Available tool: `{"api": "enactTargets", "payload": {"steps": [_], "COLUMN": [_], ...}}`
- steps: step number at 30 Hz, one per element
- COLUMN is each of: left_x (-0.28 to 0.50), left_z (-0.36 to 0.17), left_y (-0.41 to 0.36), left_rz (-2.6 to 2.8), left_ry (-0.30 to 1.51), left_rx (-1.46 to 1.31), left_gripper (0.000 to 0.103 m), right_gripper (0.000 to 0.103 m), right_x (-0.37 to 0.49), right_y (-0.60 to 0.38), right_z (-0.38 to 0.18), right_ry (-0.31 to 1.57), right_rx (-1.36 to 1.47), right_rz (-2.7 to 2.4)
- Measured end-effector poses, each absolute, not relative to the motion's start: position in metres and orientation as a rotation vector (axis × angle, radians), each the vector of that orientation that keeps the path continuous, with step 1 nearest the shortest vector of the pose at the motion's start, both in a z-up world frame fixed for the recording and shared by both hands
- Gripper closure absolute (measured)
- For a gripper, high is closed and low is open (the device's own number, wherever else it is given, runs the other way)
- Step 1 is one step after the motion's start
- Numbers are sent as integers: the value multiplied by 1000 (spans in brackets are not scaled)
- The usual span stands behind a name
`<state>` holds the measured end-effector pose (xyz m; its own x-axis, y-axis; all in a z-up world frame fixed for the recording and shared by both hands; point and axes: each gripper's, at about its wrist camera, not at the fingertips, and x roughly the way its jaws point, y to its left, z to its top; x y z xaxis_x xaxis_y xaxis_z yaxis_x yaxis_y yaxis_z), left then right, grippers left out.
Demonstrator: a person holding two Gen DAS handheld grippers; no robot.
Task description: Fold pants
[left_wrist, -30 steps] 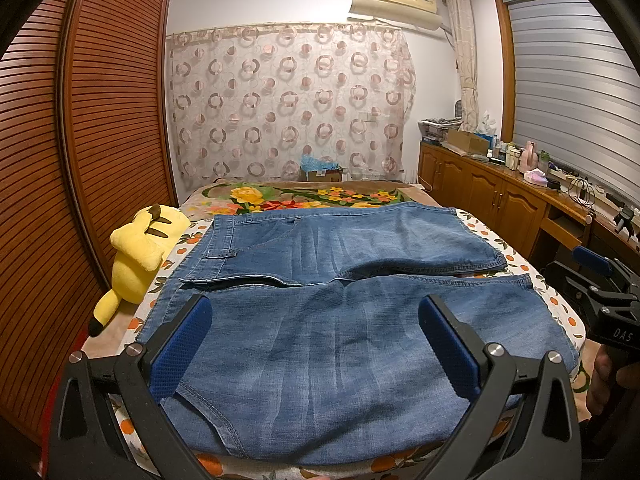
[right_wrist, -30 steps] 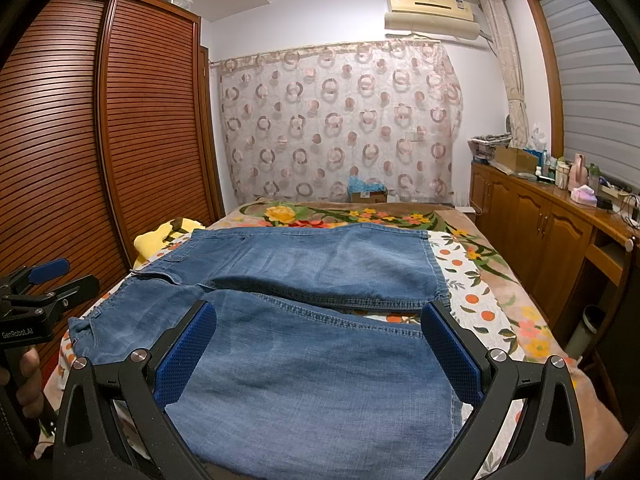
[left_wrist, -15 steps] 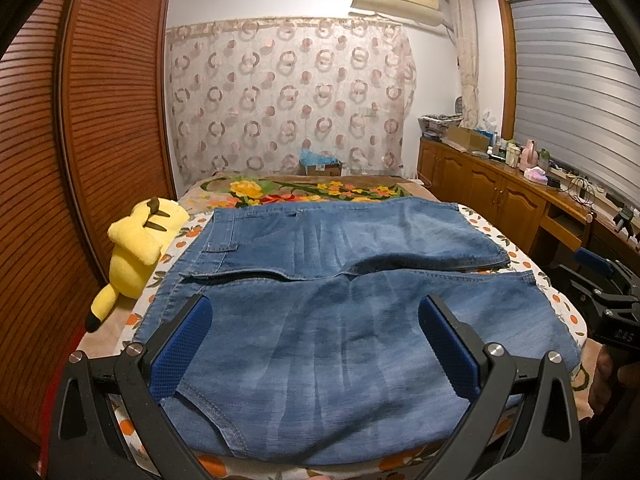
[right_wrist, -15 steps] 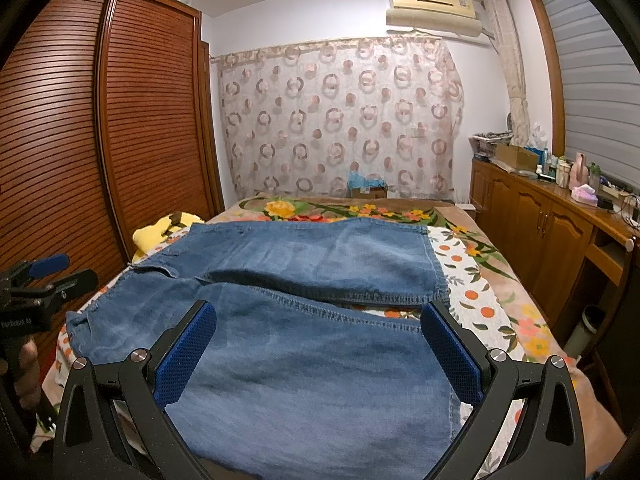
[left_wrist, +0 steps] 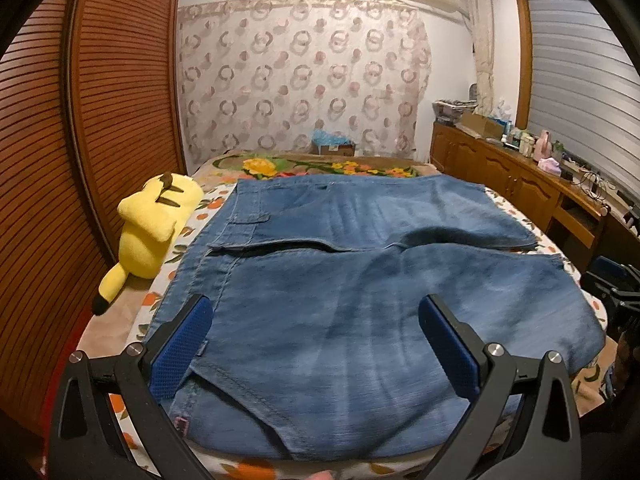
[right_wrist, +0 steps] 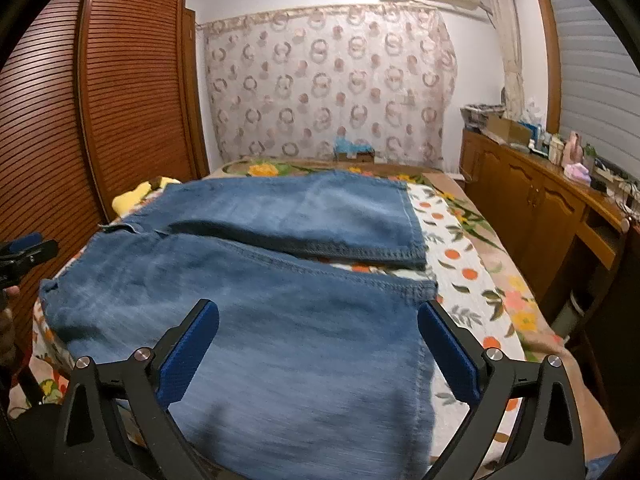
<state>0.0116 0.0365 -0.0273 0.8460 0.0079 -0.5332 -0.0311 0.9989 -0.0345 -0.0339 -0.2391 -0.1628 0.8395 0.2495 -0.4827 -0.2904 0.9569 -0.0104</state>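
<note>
Blue denim pants (left_wrist: pixel 360 280) lie spread flat across the bed, waistband at the left, leg hems at the right; they also show in the right wrist view (right_wrist: pixel 280 320). My left gripper (left_wrist: pixel 316 344) is open and empty, low over the near leg by the waistband end. My right gripper (right_wrist: pixel 318 348) is open and empty, low over the near leg by its hem (right_wrist: pixel 416 288). Each gripper shows at the edge of the other's view: the right one (left_wrist: pixel 616 284), the left one (right_wrist: pixel 24 252).
A yellow plush toy (left_wrist: pixel 152 232) lies on the bed's left side beside the waistband. A slatted wooden wardrobe (left_wrist: pixel 60 160) stands at the left. A wooden cabinet (right_wrist: pixel 540 200) with clutter runs along the right. The floral bedspread (right_wrist: pixel 460 256) shows past the hems.
Both grippers have moved forward and down toward the near leg of the pants. The pants have not moved. Both stay open.
</note>
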Motion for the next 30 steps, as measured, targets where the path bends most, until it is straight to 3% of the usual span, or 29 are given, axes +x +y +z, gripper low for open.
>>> {"api": "enactTargets", "payload": {"steps": [11,18,30], "left_x": [13,8,-3], "left_z": [-41,-56,-84], "left_y": [67,105,148], "left_rz": [48,106,200], "left_ry": [594,624,684], "left_rx": [-46,-70,-83], "left_gripper": [3,20,32], "right_gripper": [7,9,10], "right_x": [-31,-29,-25], "right_y": [-233,-234,-243], "right_z": [-155,-157,-154], "right_ry": [566,618,643], "right_rx": [-87,-97,-92], "right_rz": [255,246,247]}}
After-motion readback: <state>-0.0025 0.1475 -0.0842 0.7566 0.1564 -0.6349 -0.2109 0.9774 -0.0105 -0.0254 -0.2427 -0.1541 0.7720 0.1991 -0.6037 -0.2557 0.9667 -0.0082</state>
